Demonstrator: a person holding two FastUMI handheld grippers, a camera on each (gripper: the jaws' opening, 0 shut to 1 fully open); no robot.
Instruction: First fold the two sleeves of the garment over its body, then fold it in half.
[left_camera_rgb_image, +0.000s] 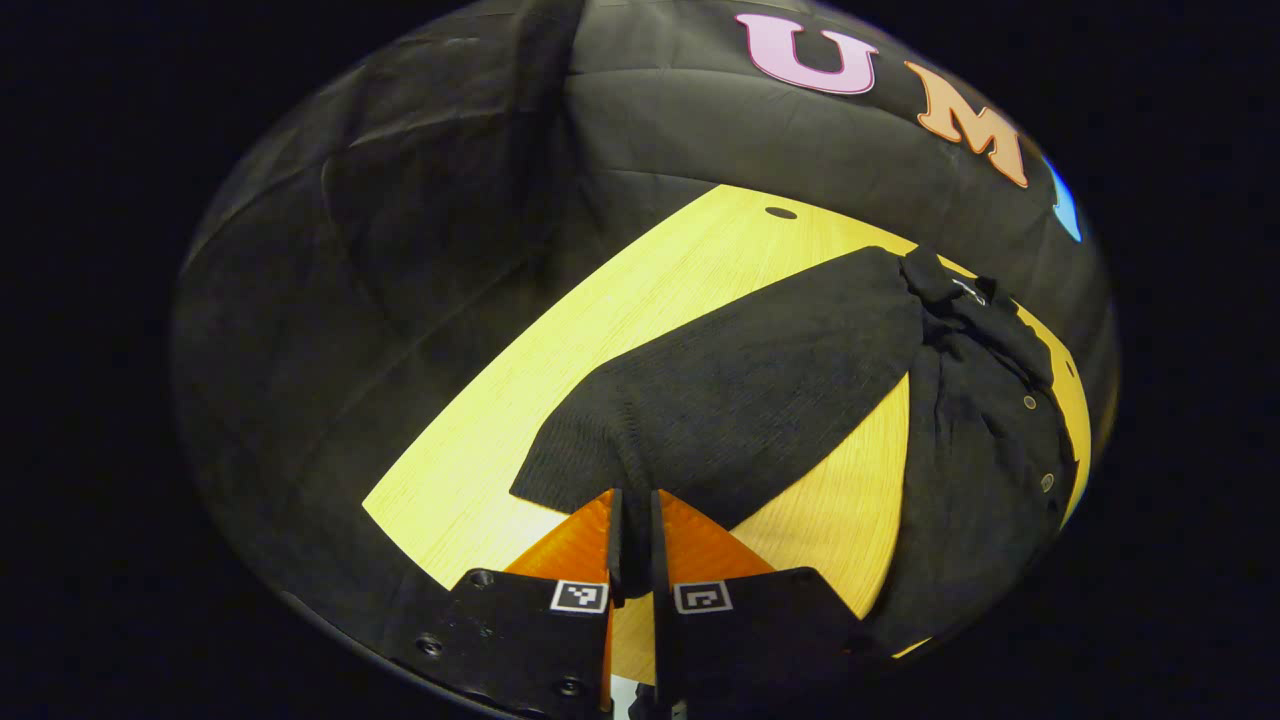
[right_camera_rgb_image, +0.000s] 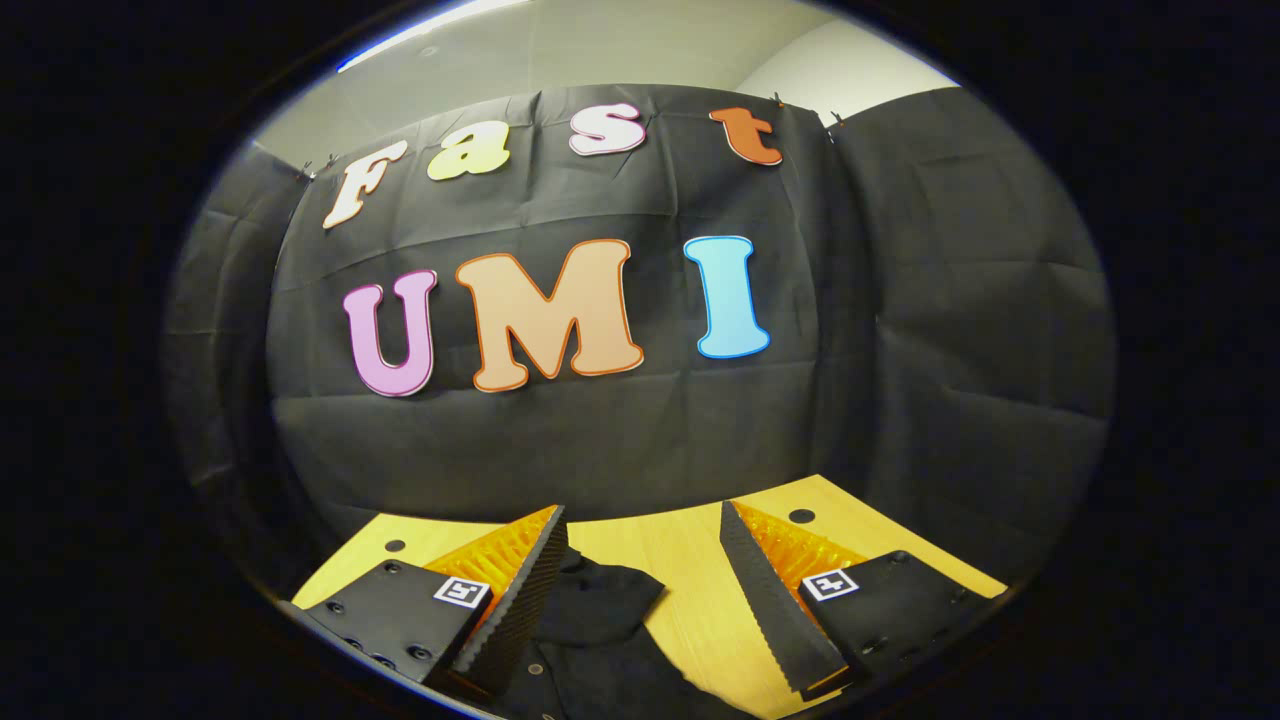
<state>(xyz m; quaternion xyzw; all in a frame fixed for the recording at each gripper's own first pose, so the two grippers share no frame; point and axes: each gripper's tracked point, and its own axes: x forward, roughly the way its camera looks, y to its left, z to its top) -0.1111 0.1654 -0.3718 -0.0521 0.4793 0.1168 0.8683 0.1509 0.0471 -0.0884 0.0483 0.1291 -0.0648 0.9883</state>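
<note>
A black buttoned garment lies on the yellow wooden table (left_camera_rgb_image: 600, 320). In the left gripper view its body (left_camera_rgb_image: 985, 470) is bunched at the right, and one sleeve (left_camera_rgb_image: 740, 380) stretches out flat toward me. My left gripper (left_camera_rgb_image: 635, 495) sits at the sleeve's cuff edge with its fingers nearly together and dark fabric pinched between them. In the right gripper view my right gripper (right_camera_rgb_image: 640, 515) hovers open above the table, and the garment's collar end (right_camera_rgb_image: 600, 620) lies below, between and left of the fingers, untouched.
Black cloth walls close in behind and beside the table (right_camera_rgb_image: 690, 570). The tabletop has small round holes (left_camera_rgb_image: 780, 212) near its far corners. Bare wood shows left of the sleeve and between the sleeve and the body.
</note>
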